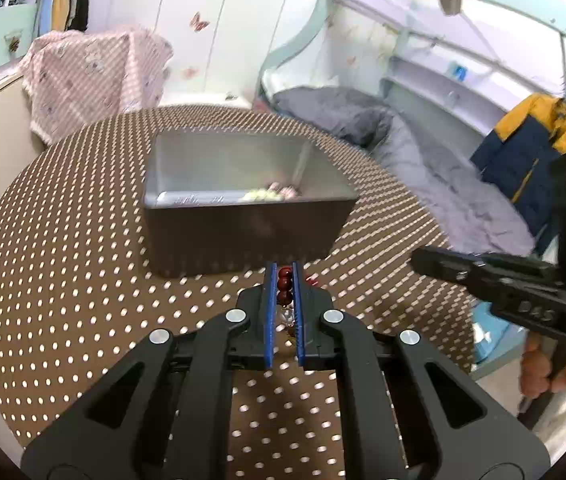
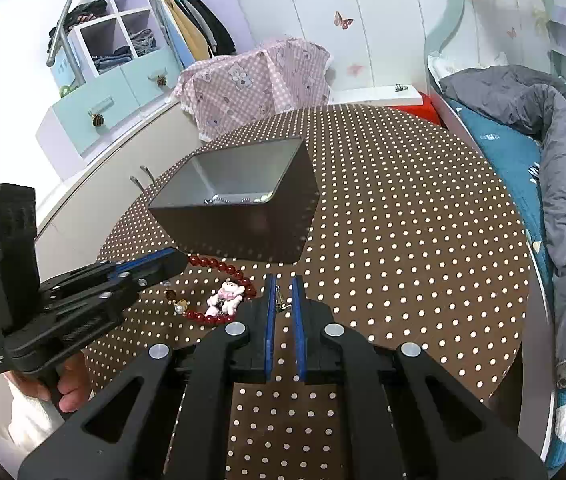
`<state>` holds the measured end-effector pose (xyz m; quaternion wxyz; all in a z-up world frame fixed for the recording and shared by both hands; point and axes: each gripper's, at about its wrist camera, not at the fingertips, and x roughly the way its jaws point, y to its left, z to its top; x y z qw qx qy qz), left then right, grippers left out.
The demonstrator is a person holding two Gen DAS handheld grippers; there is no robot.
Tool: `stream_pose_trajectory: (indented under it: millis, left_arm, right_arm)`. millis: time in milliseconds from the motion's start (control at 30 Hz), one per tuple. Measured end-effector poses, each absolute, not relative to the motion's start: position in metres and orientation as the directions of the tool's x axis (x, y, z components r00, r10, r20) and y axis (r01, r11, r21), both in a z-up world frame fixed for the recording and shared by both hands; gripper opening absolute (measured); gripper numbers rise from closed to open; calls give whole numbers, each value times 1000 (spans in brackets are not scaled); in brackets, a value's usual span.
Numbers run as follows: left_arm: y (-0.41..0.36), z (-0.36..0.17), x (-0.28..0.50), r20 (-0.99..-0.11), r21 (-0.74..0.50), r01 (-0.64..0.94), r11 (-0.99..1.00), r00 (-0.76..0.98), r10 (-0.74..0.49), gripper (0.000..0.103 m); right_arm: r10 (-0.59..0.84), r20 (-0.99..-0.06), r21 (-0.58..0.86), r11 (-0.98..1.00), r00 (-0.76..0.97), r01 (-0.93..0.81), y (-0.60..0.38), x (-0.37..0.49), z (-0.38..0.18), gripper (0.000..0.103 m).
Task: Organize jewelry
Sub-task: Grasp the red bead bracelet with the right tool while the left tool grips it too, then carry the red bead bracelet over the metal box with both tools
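My left gripper (image 1: 283, 276) is shut on a strand of dark red beads (image 1: 284, 289), just in front of the dark metal box (image 1: 243, 232). In the right wrist view the left gripper (image 2: 175, 258) pinches one end of the red bead bracelet (image 2: 219, 266), which lies looped on the table with a small pink bear charm (image 2: 227, 294). The box (image 2: 239, 220) stands behind it with small jewelry pieces (image 1: 271, 193) at its bottom. My right gripper (image 2: 283, 284) hovers just right of the bracelet, its jaws nearly closed around a thin metal chain piece (image 2: 281, 304).
A round table with a brown polka-dot cloth (image 2: 403, 240) carries everything. A pink checked cloth (image 2: 255, 80) covers something behind it. A bed with a grey duvet (image 2: 555, 152) lies to the right, cabinets (image 2: 95, 108) to the left.
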<state>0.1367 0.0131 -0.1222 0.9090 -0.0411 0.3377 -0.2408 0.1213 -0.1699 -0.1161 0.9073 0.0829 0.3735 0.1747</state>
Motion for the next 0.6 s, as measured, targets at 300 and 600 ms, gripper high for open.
stream_pose_trajectory:
  millis: [300,600]
  left_arm:
    - [9,-94,133,-515,-219,453,864,699,-497,8]
    - [15,-62,127,-419,-150,467,871,768,-484,8]
  right_arm:
    - [377,-607,264,926,700,-270,-174,125,-96,7]
    - [391,-565,224,920,727,-321,-161,141,-72,7]
